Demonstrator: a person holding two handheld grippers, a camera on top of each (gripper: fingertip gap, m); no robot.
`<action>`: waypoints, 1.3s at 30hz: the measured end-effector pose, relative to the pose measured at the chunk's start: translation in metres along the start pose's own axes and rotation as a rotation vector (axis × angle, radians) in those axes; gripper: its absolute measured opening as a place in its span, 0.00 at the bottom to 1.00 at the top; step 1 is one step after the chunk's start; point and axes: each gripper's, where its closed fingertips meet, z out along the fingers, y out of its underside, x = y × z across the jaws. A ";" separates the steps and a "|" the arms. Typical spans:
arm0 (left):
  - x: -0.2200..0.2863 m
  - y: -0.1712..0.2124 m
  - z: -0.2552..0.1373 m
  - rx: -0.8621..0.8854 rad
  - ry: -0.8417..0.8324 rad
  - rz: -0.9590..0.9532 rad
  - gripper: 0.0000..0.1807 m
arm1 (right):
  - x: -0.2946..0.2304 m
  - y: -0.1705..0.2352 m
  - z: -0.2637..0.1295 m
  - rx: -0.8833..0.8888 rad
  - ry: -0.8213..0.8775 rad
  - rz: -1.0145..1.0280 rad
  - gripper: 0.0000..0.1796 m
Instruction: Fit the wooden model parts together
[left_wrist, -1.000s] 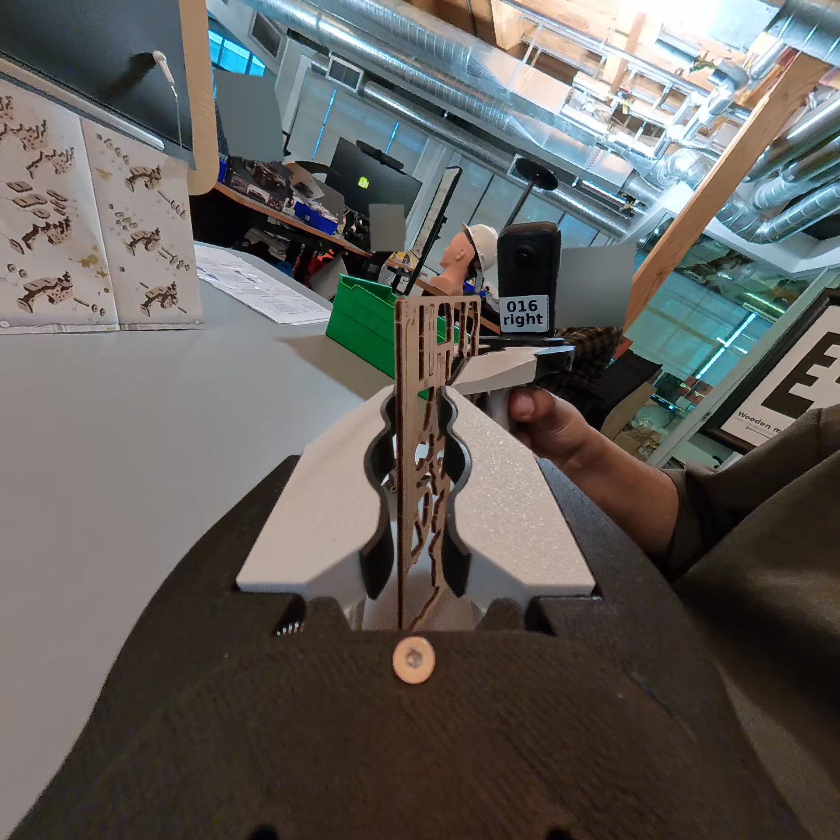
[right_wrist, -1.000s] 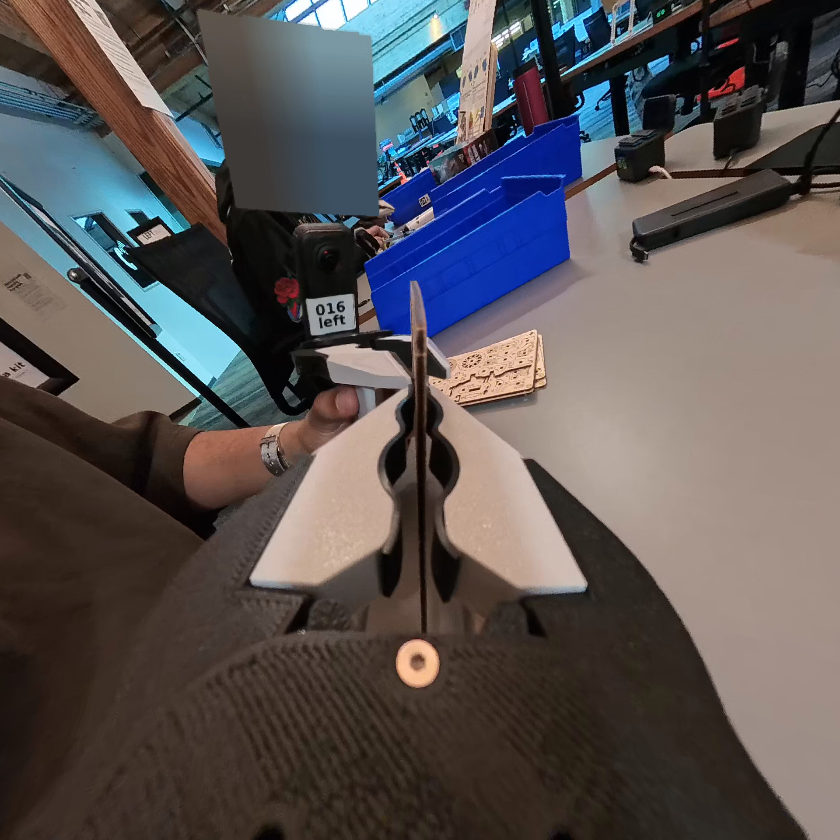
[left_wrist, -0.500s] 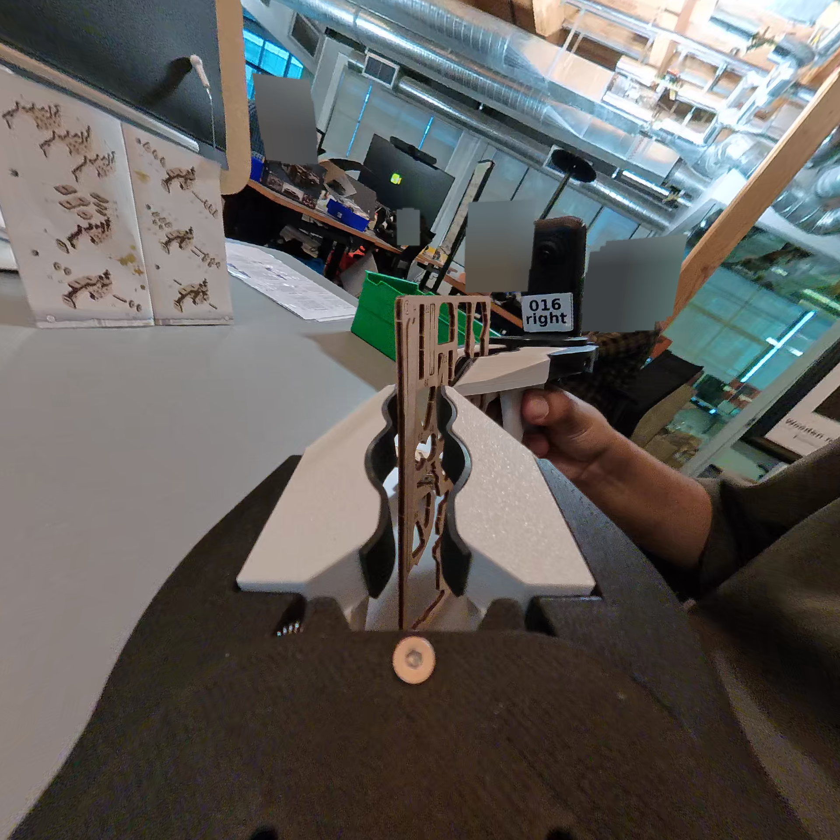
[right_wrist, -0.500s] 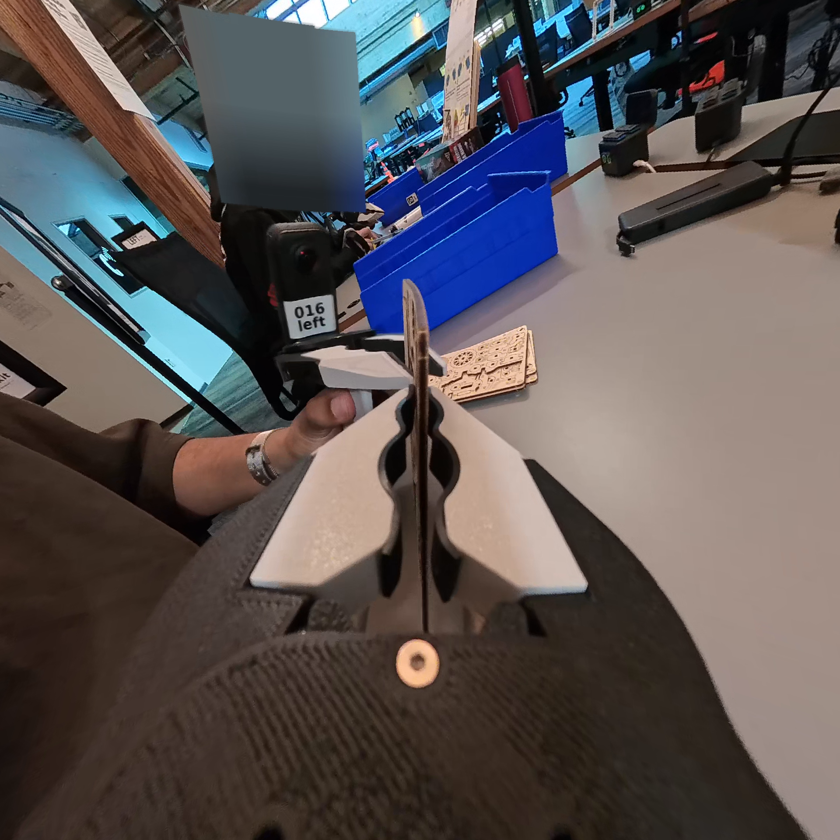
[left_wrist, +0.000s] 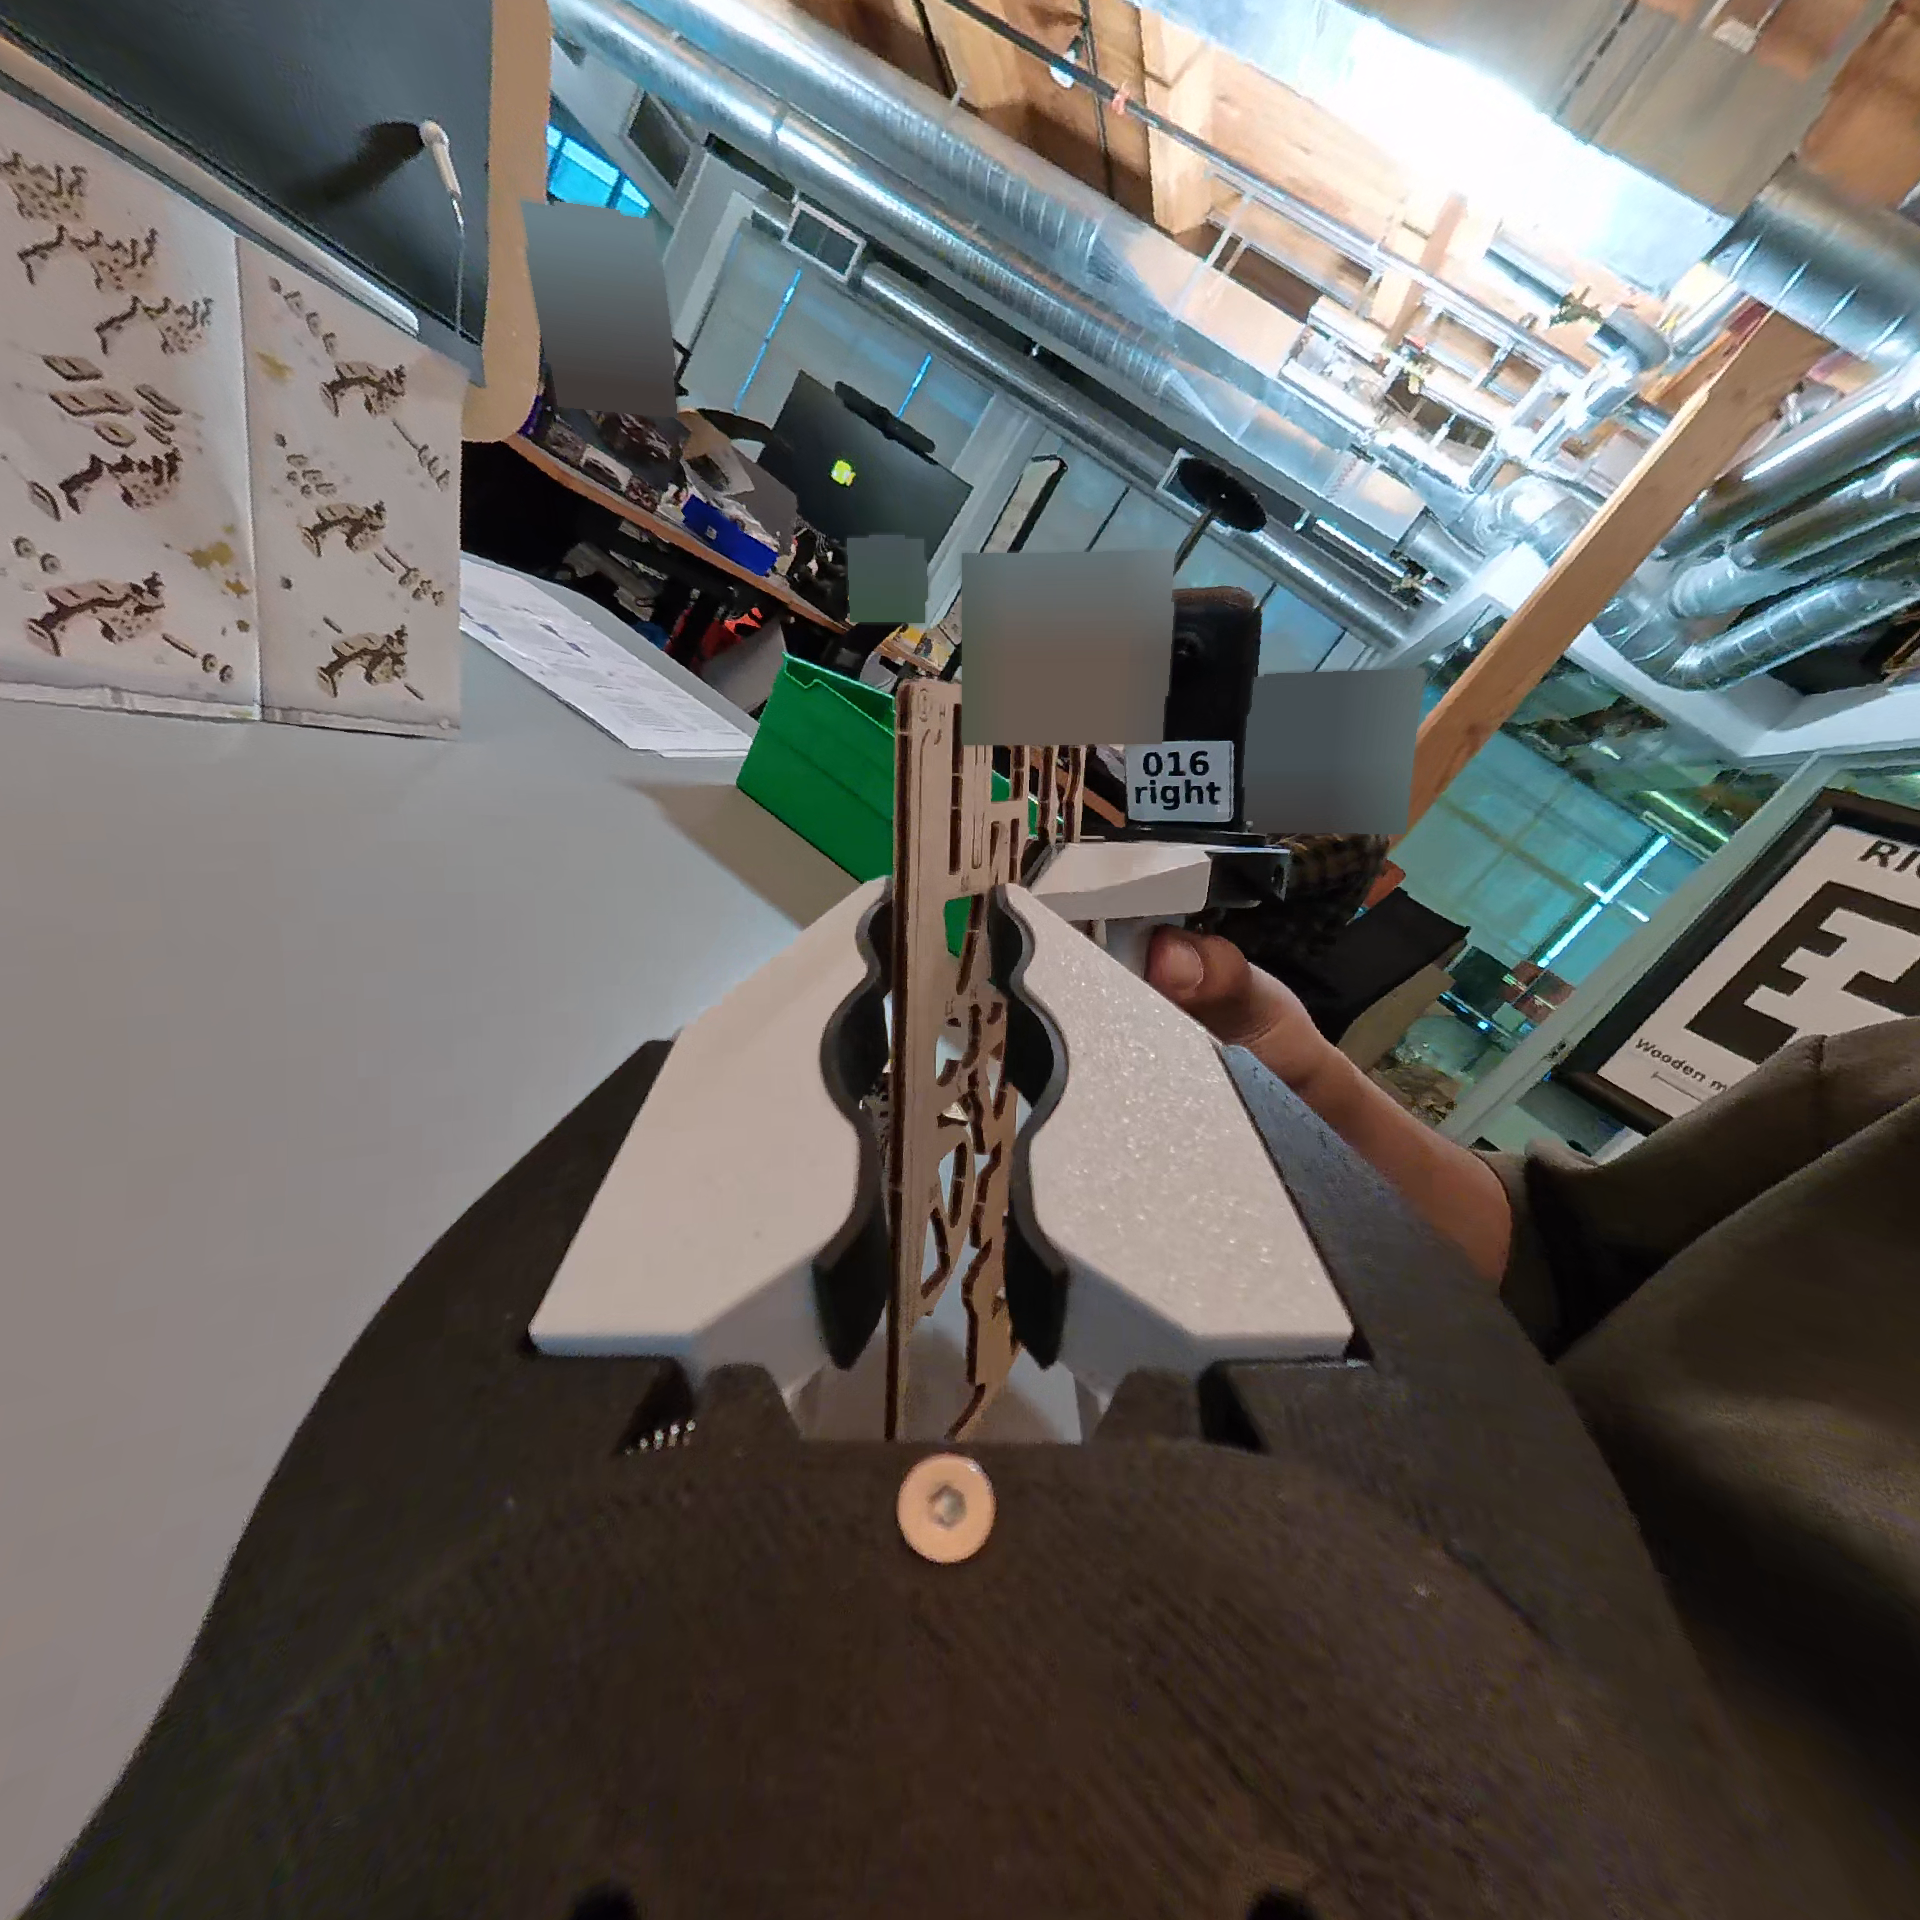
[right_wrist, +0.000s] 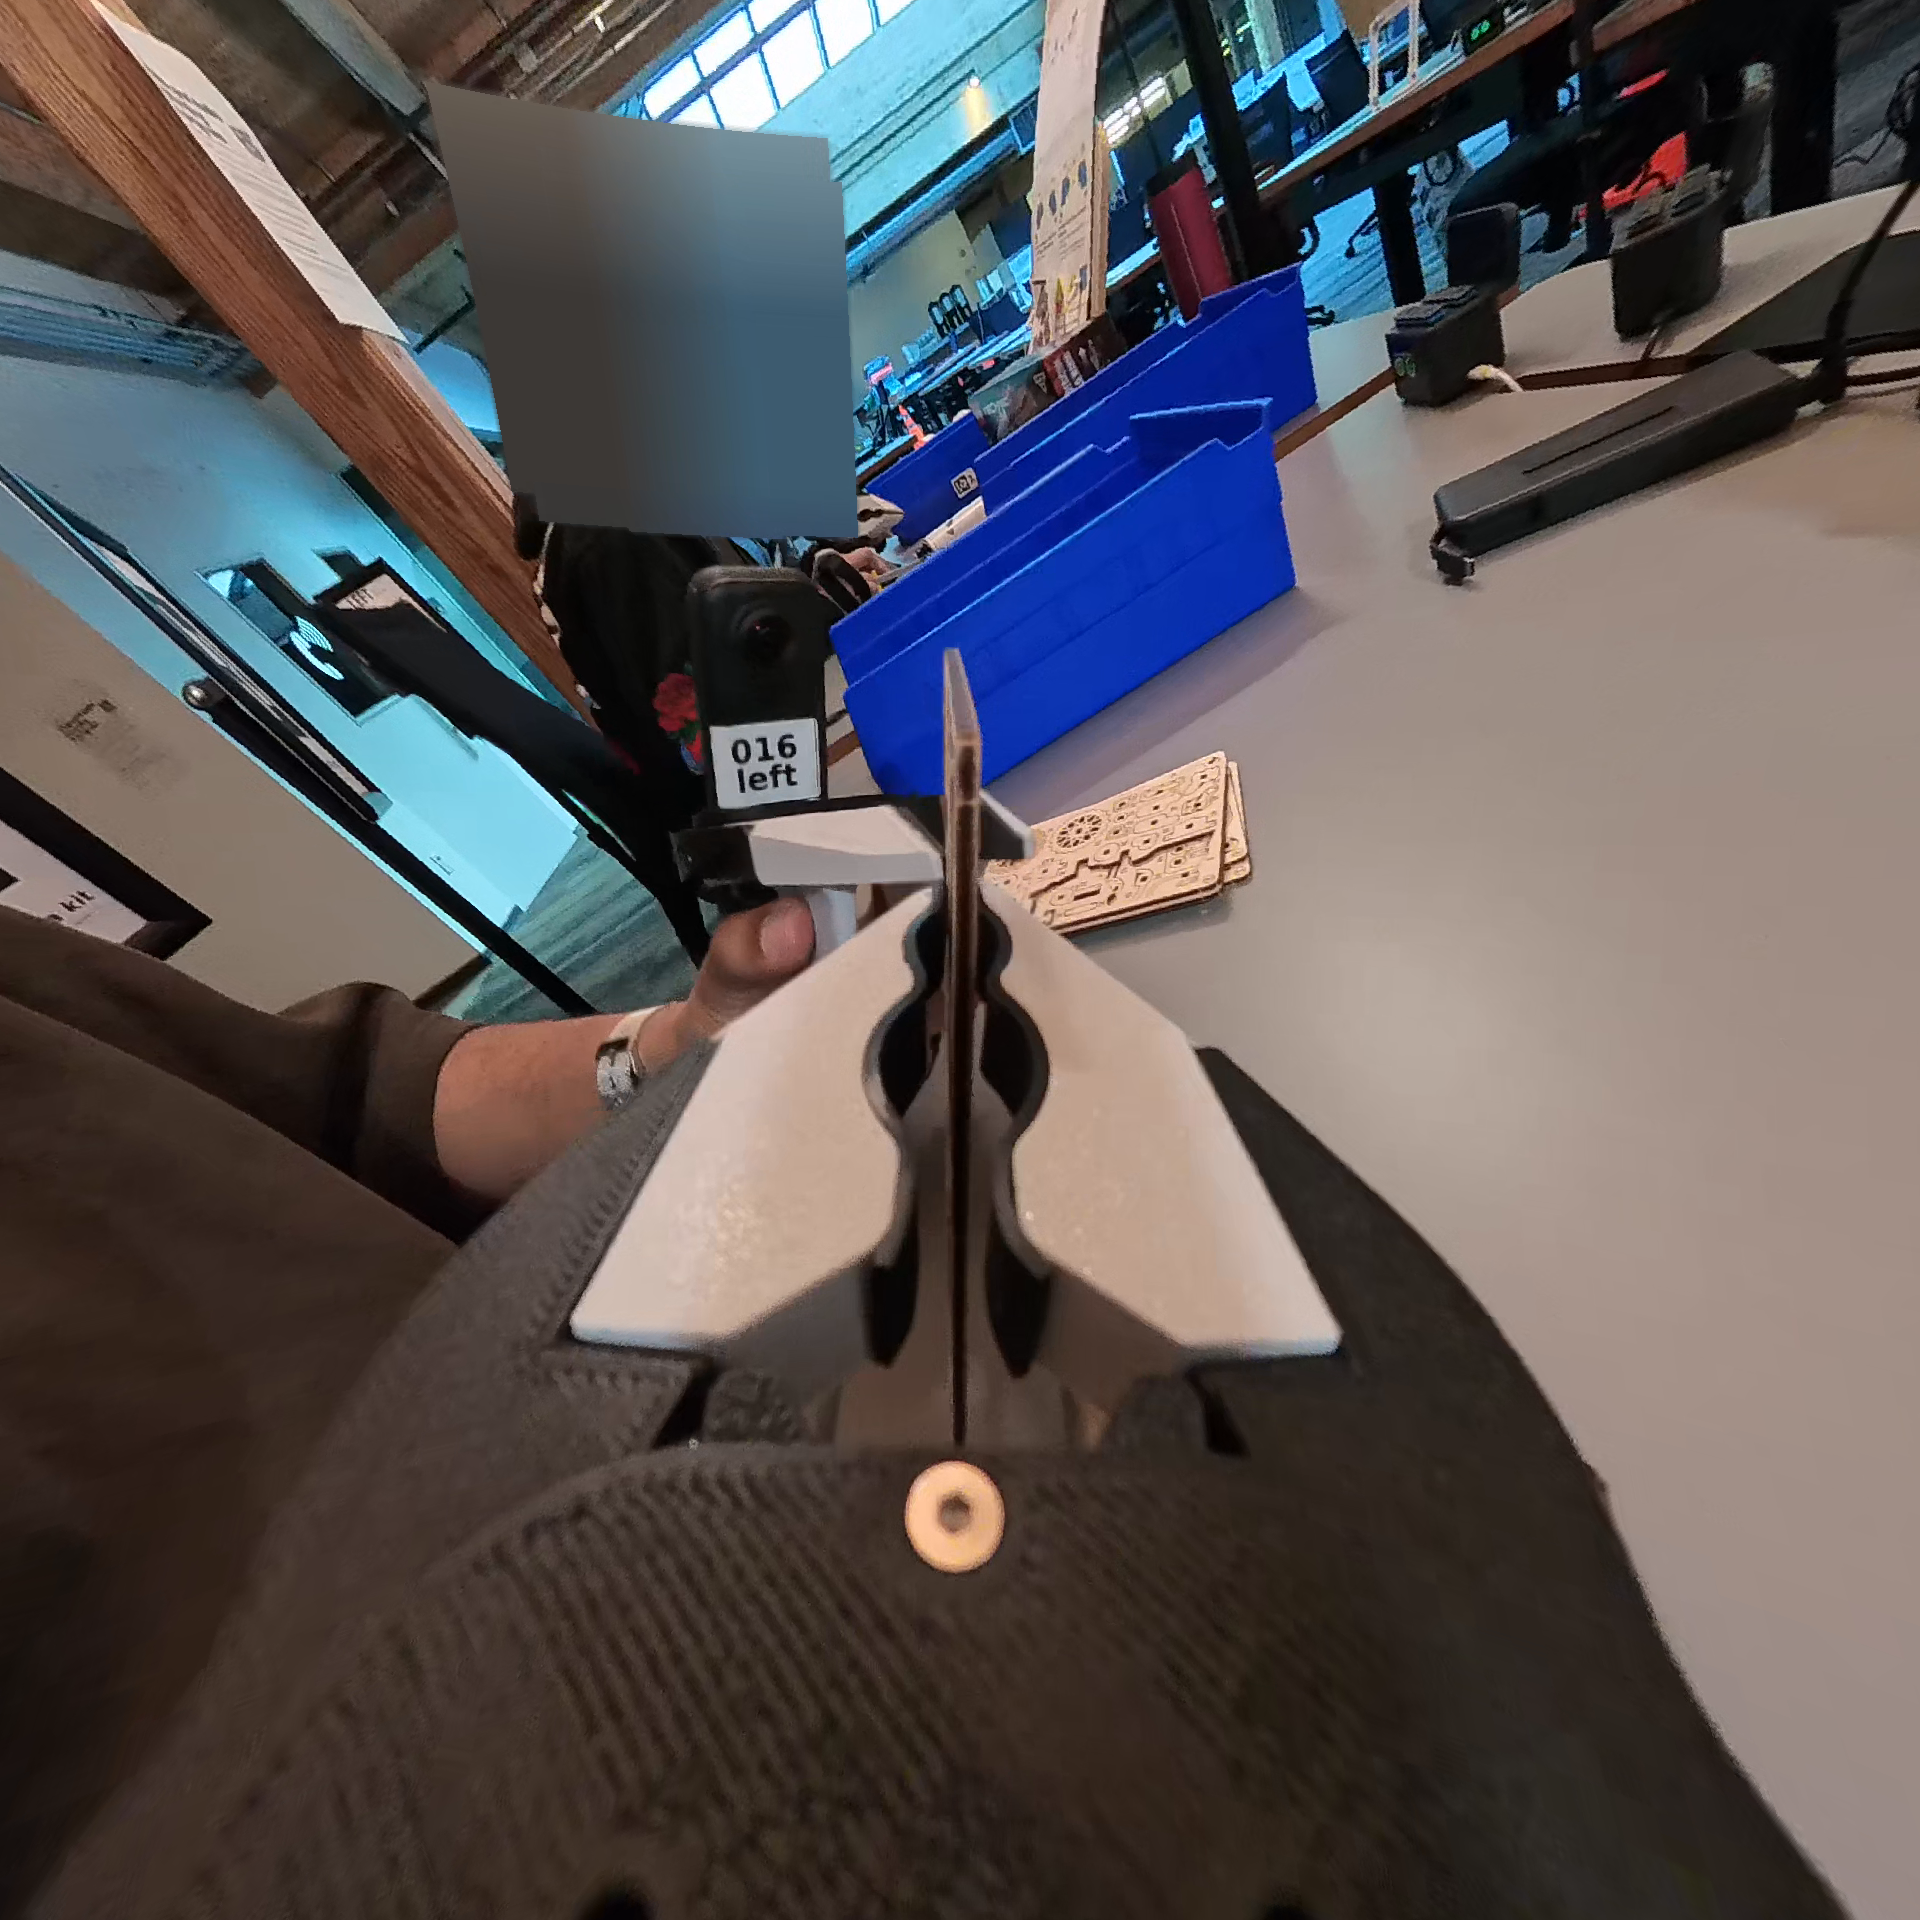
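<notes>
1. A wooden sheet is clamped by both the left hand-held gripper and the right hand-held gripper, above the table.
2. The step in hand is judged preparatory – no parts joined.
3. Next – steady, opposed force; spare sheets wait.

A pale tan wooden sheet, laced with dark laser-cut lines, sits between white, speckled fingers lined in black on a black textured gripper body. A bright green bin and white instruction sheets printed with brown figures stand on the grey table. In the right wrist view, royal blue bins flank a tan stack of patterned wooden sheets; the sleeve is olive-brown.
</notes>
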 end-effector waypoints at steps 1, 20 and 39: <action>0.000 -0.001 0.000 0.006 0.001 0.001 0.07 | 0.000 0.000 0.000 -0.006 0.006 -0.013 0.01; 0.004 -0.007 -0.004 0.006 -0.095 0.202 0.07 | -0.008 -0.002 0.002 -0.019 0.019 -0.076 0.01; -0.001 -0.007 -0.001 0.038 -0.087 0.053 0.06 | -0.004 0.000 0.002 -0.039 0.088 -0.132 0.01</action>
